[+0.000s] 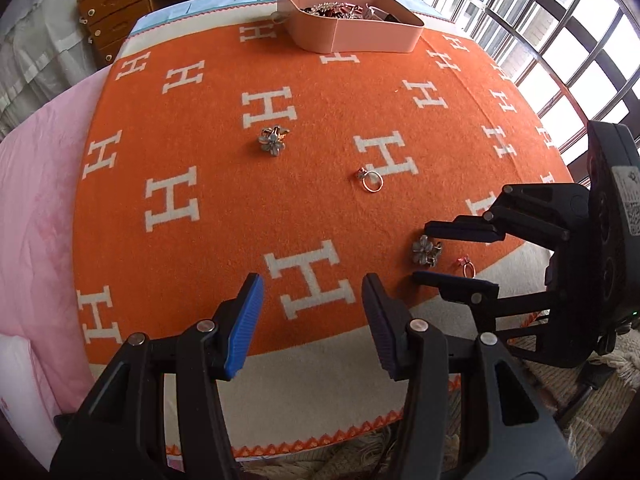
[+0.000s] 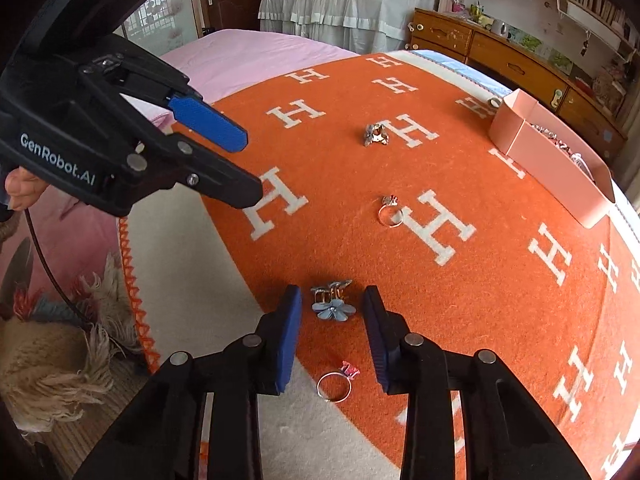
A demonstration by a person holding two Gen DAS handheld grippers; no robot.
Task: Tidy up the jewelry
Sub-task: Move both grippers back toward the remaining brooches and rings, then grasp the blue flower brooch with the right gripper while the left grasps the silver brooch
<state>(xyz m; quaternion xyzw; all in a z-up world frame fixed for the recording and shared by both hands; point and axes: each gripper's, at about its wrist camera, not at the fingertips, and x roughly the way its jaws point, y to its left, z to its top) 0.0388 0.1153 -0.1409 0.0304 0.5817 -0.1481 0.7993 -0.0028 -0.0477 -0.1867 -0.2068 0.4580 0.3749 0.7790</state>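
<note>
On the orange blanket (image 1: 200, 92) lie two blue flower clips and two rings. My right gripper (image 2: 332, 300) is open with a flower clip (image 2: 333, 307) between its fingertips, untouched; it shows in the left wrist view (image 1: 418, 254) around the same clip (image 1: 426, 251). A ring with a pink stone (image 2: 335, 384) (image 1: 468, 267) lies under it on the cream border. A second flower clip (image 1: 273, 139) (image 2: 375, 134) and a rose-gold ring (image 1: 371, 179) (image 2: 390, 212) lie further out. My left gripper (image 1: 312, 284) (image 2: 248, 168) is open and empty above the blanket.
A pink box (image 1: 376, 40) (image 2: 560, 168) holding several jewelry pieces stands at the blanket's far edge. A pink bedsheet (image 1: 36, 200) lies beside the blanket. Wooden drawers (image 1: 112, 12) stand behind, windows (image 1: 560, 32) to the right.
</note>
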